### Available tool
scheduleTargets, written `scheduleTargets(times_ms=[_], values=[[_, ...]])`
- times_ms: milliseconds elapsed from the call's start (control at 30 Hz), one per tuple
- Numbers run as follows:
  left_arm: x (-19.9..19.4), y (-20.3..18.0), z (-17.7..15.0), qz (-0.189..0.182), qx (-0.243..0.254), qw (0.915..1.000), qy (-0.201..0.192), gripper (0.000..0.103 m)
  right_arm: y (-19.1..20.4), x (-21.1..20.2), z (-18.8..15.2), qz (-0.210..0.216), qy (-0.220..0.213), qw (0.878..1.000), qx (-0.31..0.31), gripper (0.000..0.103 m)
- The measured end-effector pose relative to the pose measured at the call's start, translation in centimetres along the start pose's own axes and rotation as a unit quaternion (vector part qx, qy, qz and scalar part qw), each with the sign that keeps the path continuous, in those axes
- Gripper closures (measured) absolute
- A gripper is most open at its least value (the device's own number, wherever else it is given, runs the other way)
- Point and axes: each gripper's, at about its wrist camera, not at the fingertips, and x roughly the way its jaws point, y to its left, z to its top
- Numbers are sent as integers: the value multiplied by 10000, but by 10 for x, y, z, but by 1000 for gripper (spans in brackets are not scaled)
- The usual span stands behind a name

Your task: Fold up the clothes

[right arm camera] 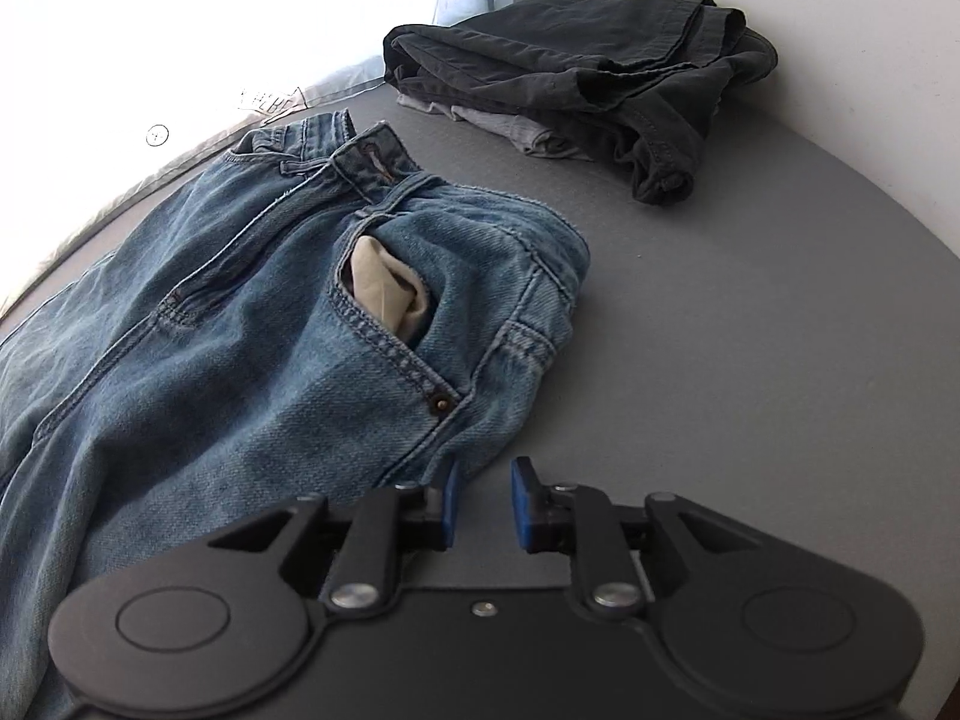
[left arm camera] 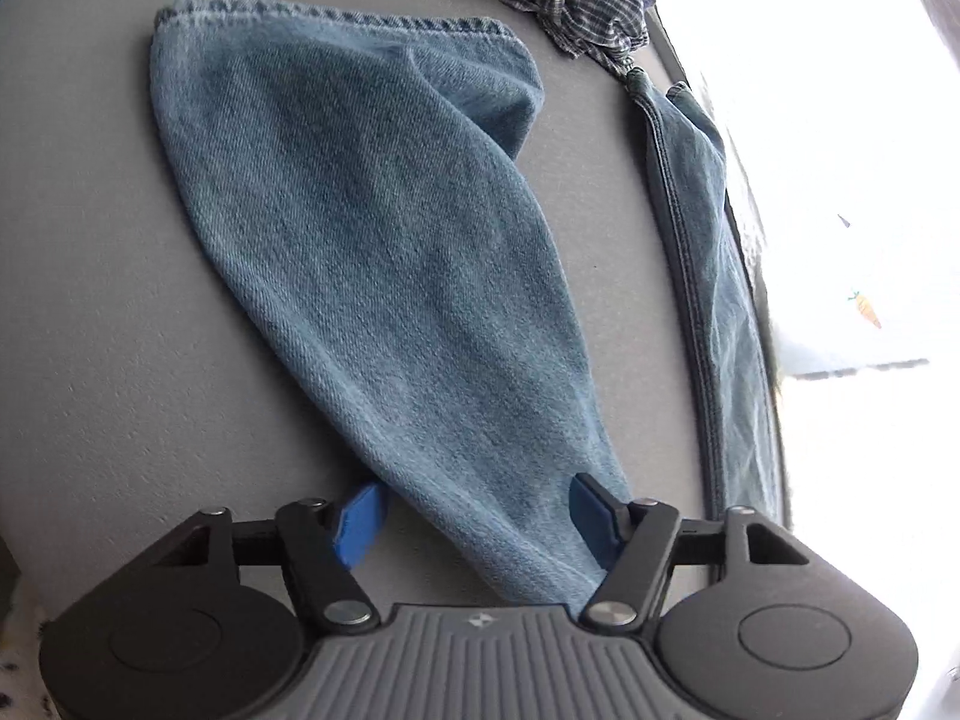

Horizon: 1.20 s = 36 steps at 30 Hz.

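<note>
Left gripper [left arm camera: 477, 525] straddles the jeans [left arm camera: 384, 252] leg unclamped, right gripper [right arm camera: 485, 504] slightly open beside the jeans hip, empty; denim may slip and bunch.

Ahead of the right gripper [right arm camera: 483, 504], bare grey table [right arm camera: 750, 360] runs to folded dark clothes [right arm camera: 570, 78]. Jeans [right arm camera: 240, 330] block its left. Bare surface flanks the left gripper [left arm camera: 474, 519].

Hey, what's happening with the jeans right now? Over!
Left tool astride jeans leg, grip unclear. Right tool open, empty, beside the jeans' hip. Dark folded clothes nearby, not blocking.
</note>
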Motion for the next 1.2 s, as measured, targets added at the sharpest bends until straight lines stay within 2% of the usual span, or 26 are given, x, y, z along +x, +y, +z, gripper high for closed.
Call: scheduleTargets(times_ms=[33,67,100,200,333,400,533,600,667,733,767,800,833,867,900,933,1033,1133,1167,1200], values=[[1,1,-1,-24,-111,9999,-52,73,0,1,1,23,2,10000,-59,83],[1,0,-2,68,-119,9998,-159,99,-1,1,1,57,9,9999,-91,82],[0,-1,-3,160,-127,9994,-265,102,-2,2,2,90,15,9999,-122,82],[-11,-13,-1,140,21,9982,-580,101,-5,2,4,195,36,9996,-180,81],[-22,-63,8,325,935,9894,-1064,101,-6,3,5,207,47,9995,-222,81],[-17,-100,13,438,1660,9770,-1266,101,-4,3,5,166,42,9993,-318,81],[24,-179,19,720,3102,9356,-1526,100,-6,3,4,167,9,9992,-360,80],[59,-213,23,966,3716,9115,-1475,95,-5,3,4,154,16,9991,-387,79],[101,-239,28,1416,4294,8826,-1285,91,-3,3,5,69,21,9990,-443,77],[136,-254,31,1936,4585,8610,-1047,88,-1,3,5,-47,25,9987,-500,70],[146,-257,30,2080,4640,8556,-967,84,-1,4,5,-103,30,9987,-504,65],[147,-257,27,2026,4645,8567,-960,80,-2,4,5,-134,31,9987,-481,61],[142,-255,23,1859,4658,8594,-993,66,-3,4,5,-154,29,9989,-435,60],[134,-252,17,1648,4687,8616,-1042,46,-5,4,4,-157,21,9993,-350,57],[125,-247,12,1488,4741,8606,-1116,38,-6,4,4,-159,13,9995,-264,56],[116,-242,5,1428,4849,8543,-1208,33,-6,4,3,-173,9,9996,-230,56],[89,-224,-14,1413,5196,8301,-1450,33,-2,5,4,-264,11,9989,-389,54],[65,-195,-22,1649,5223,8239,-1457,29,-2,5,5,-284,19,9985,-463,53],[61,-183,-24,1761,5250,8206,-1415,25,-3,6,5,-272,32,9988,-410,52],[60,-171,-25,1905,5292,8154,-1370,25,-5,6,6,-260,45,9990,-357,49]])
